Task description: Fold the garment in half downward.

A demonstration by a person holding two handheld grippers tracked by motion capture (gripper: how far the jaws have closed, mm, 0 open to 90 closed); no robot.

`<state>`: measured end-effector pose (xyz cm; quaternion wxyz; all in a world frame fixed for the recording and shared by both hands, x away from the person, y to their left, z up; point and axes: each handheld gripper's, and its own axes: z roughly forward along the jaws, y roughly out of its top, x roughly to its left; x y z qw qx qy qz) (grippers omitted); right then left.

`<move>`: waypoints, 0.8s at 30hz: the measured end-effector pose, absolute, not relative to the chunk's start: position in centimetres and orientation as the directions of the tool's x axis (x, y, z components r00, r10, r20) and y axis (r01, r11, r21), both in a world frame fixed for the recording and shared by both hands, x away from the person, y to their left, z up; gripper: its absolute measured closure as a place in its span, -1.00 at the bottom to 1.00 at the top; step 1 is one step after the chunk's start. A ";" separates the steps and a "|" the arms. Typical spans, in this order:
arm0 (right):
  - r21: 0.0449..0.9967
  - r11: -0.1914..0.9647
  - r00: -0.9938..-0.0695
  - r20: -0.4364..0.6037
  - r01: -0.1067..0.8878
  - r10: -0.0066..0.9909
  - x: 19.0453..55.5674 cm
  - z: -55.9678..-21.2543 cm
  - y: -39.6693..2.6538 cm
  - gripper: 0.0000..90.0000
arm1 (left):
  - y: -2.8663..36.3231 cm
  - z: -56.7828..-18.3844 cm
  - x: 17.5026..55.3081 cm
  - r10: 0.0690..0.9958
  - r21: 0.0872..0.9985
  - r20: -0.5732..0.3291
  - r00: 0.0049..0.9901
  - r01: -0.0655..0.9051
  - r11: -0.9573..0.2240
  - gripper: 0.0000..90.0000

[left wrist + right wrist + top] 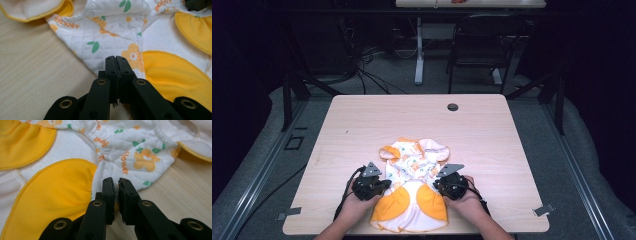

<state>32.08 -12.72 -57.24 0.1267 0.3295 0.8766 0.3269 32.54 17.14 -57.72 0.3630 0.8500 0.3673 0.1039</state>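
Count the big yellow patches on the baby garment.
2. The left yellow patch lies by the left tool, the right yellow patch by the right tool. Folds of the garment may hide more.

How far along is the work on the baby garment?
Done: the garment lies spread on the table, yellow patches up, no fold visible. In hand: the left gripper is shut at its left edge, the right gripper nearly closed at its right edge; whether either pinches fabric is unclear. Left: apparently all the folding.

White quilted garment [413, 185] with orange flowers, green leaves and yellow-orange patches on a pale wood table [362, 120].
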 end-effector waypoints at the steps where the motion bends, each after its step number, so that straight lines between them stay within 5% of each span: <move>1: 0.649 0.568 -0.749 0.003 0.505 0.663 32.2 -57.1 -12.7 0.81 | 17.0 -57.6 32.6 0.699 0.694 -0.080 0.710 0.543 -0.472 0.94; 24: 0.665 0.554 -0.731 -0.019 0.501 0.683 37.1 -52.6 -13.1 0.70 | 17.7 -53.6 37.4 0.720 0.713 -0.112 0.684 0.560 -0.421 0.56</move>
